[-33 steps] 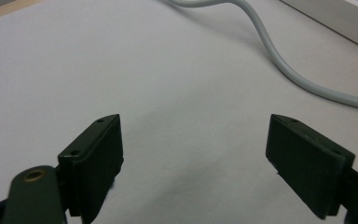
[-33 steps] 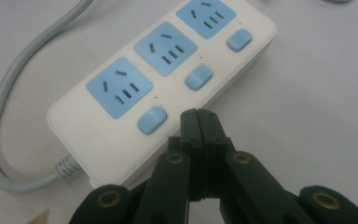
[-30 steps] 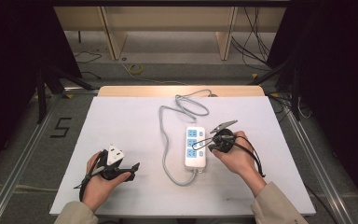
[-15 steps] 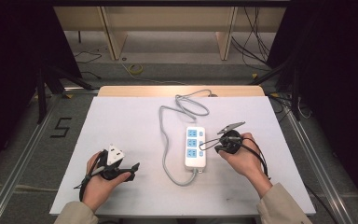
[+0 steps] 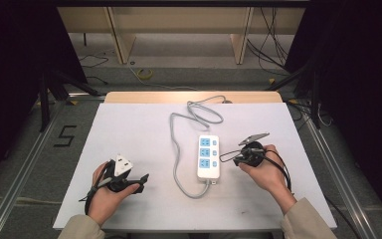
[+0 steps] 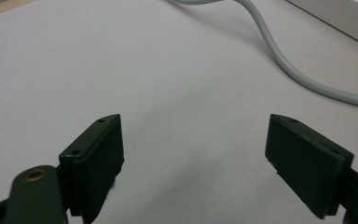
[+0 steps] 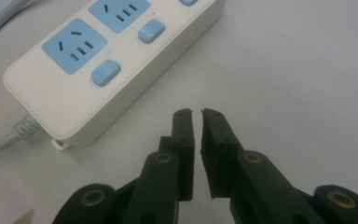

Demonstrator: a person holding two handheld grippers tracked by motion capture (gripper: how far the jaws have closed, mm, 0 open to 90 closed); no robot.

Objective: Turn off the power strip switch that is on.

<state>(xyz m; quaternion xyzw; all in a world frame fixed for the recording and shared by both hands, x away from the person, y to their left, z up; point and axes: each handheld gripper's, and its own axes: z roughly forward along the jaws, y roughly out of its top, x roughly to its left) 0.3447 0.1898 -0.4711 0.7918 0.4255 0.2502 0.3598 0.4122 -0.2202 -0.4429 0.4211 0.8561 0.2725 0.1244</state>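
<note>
A white power strip (image 5: 208, 157) with blue sockets and switches lies in the middle of the white table (image 5: 129, 129). Its grey cable (image 5: 179, 124) loops toward the far edge. In the right gripper view the strip (image 7: 112, 60) lies just ahead and to the left of my right gripper (image 7: 197, 114). That gripper's jaws have just been opening: they stand a narrow gap apart with nothing between them. From above, the right gripper (image 5: 227, 158) points left, just right of the strip. My left gripper (image 5: 138, 180) rests near the front left, and its jaws (image 6: 193, 154) are wide open over bare table, with the cable (image 6: 298, 74) beyond.
A black "5" (image 5: 65, 136) is marked on the floor left of the table. Metal rails (image 5: 328, 164) run along both sides. Shelf legs and loose cables (image 5: 144, 74) lie on the floor beyond the far edge.
My right hand has drawn to the right, off the power strip's edge, and its jaws have parted slightly. The left hand has stayed put.
</note>
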